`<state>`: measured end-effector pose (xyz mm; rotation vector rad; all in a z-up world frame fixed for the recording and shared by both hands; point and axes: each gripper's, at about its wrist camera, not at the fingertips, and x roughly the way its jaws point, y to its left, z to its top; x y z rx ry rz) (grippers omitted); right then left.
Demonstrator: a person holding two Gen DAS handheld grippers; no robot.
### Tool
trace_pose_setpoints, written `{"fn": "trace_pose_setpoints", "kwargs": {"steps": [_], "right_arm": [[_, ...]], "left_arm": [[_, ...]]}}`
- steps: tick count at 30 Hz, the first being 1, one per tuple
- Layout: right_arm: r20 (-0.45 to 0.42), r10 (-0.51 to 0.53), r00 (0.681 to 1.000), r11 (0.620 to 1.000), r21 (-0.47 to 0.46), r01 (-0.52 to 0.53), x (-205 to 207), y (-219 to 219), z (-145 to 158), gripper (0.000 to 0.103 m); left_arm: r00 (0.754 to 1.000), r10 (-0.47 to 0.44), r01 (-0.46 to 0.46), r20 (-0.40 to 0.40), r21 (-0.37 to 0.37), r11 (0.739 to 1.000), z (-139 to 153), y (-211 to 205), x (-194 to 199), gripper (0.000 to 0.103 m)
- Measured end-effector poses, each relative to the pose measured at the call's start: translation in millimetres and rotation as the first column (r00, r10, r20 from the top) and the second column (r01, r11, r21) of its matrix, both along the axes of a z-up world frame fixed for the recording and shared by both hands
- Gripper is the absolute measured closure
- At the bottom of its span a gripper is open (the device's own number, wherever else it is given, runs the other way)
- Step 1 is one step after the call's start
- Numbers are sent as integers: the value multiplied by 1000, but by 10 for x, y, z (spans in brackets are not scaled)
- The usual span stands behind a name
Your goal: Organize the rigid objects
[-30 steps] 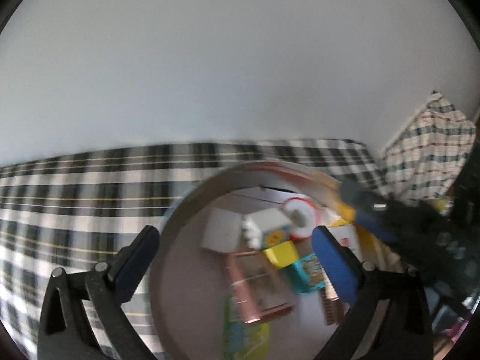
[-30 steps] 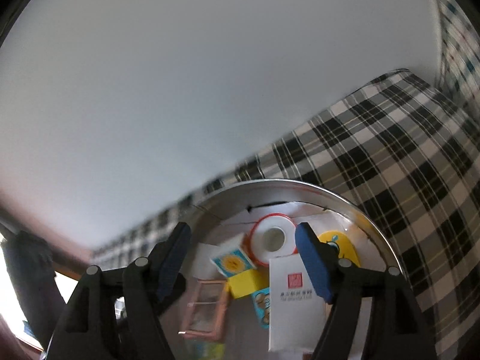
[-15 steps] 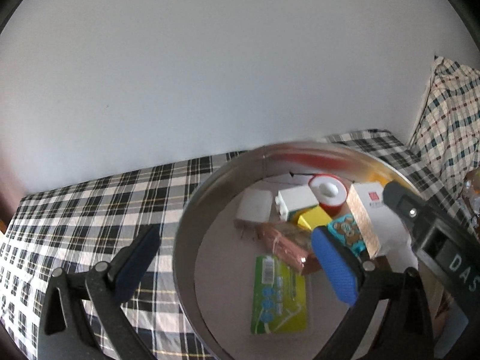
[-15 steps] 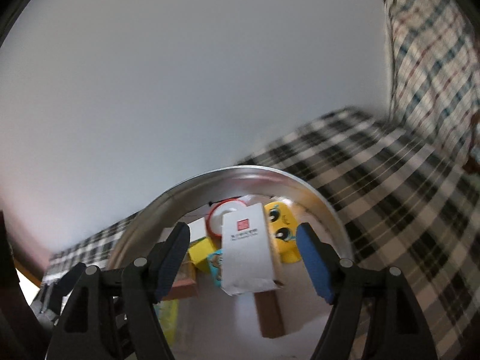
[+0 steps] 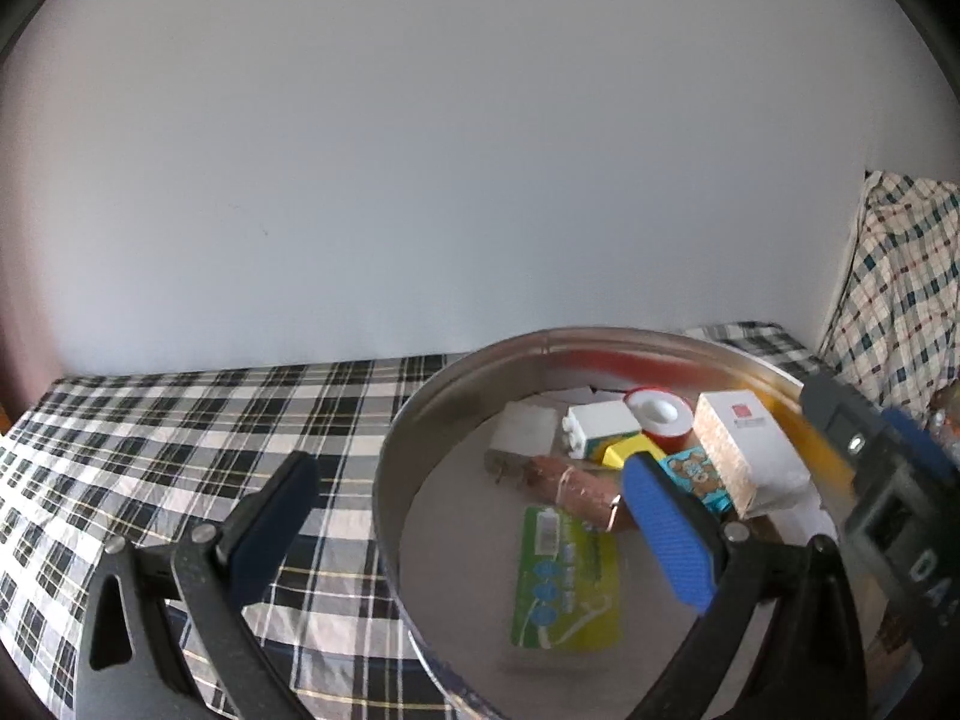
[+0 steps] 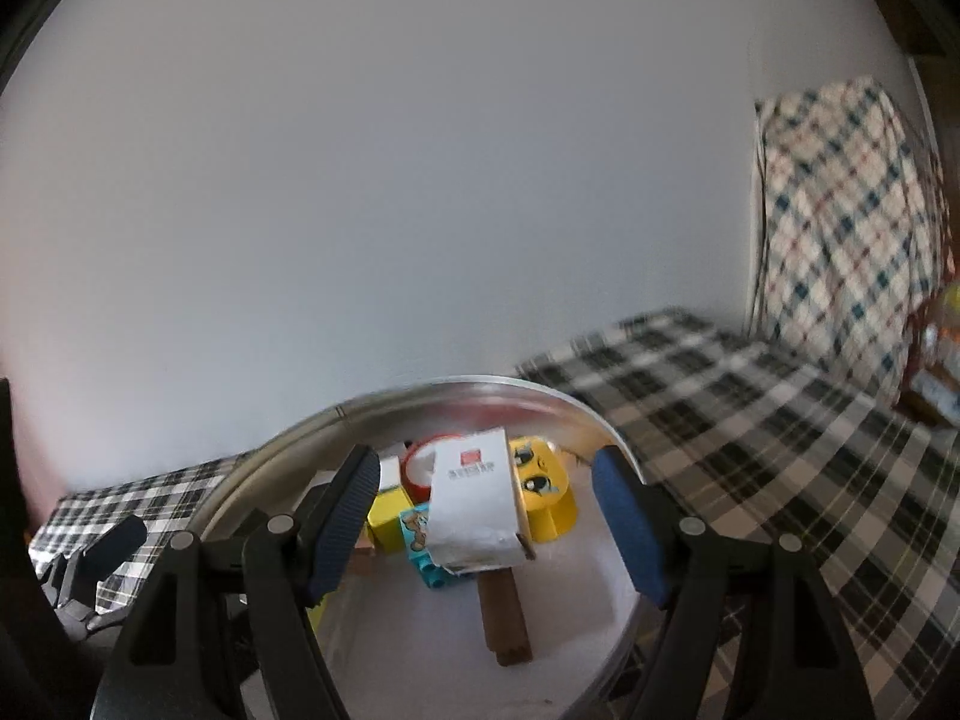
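A round, shallow, silver metal tray (image 5: 408,438) is resting on a black-and-white plaid cloth (image 5: 180,438) beside a pale wall, and the rigid objects are all sitting inside it in a loose heap toward the far rim. Nothing is lying out on the cloth that I can see. Judging from that, the gathering looks done, while the sorting itself seems barely begun — the pieces are leaning on and overlapping one another.

In the heap, a white cardboard box with a red square mark (image 6: 474,498) is tilting over a teal printed block (image 6: 423,546) and a yellow cube (image 6: 387,513). A yellow toy with cartoon eyes (image 6: 543,495) is sitting just beside the box, a red-rimmed roll of white tape (image 5: 657,417) is lying behind it, and a flat brown wooden stick (image 6: 504,618) is poking out beneath. A green-and-yellow flat packet (image 5: 564,582) is lying apart on the tray floor, near a pinkish frame (image 5: 576,489) and a white plug-like block (image 5: 522,429).

The left gripper (image 5: 465,534) is hovering with its blue pads spread wide, straddling the tray's near rim — touching nothing and holding nothing. The right gripper (image 6: 486,522) is also standing open, the white box framed between its pads but well beyond them, not gripped.
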<state>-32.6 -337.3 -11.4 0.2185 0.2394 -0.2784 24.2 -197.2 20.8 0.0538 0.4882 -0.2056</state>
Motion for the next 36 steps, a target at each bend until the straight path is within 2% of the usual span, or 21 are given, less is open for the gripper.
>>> {"fn": "trace_pose_setpoints", "kwargs": {"steps": [6, 12, 19, 22, 27, 36], "right_arm": [[81, -49, 996, 993, -106, 58, -197, 167, 42, 28], [156, -98, 983, 987, -113, 116, -380, 170, 82, 28], [175, -79, 981, 984, -141, 104, -524, 277, 73, 27], [209, -76, 975, 978, -176, 114, -640, 374, 79, 18], [266, -76, 961, 961, -238, 142, -780, 528, 98, 12], [319, -103, 942, 964, -203, 174, -992, 468, 98, 11]], "left_arm": [[998, -9, 9, 57, 8, 1000, 48, -11, -116, 1], [993, -17, 17, 115, 1, 1000, 89, 56, -289, 1], [989, 1, 2, 150, -17, 1000, 112, 184, -458, 1], [987, -4, 6, 163, -16, 1000, 117, 207, -520, 1], [986, -1, 6, 169, -27, 1000, 125, 271, -592, 1], [981, 6, 1, 192, -38, 999, 139, 349, -724, 1]]}}
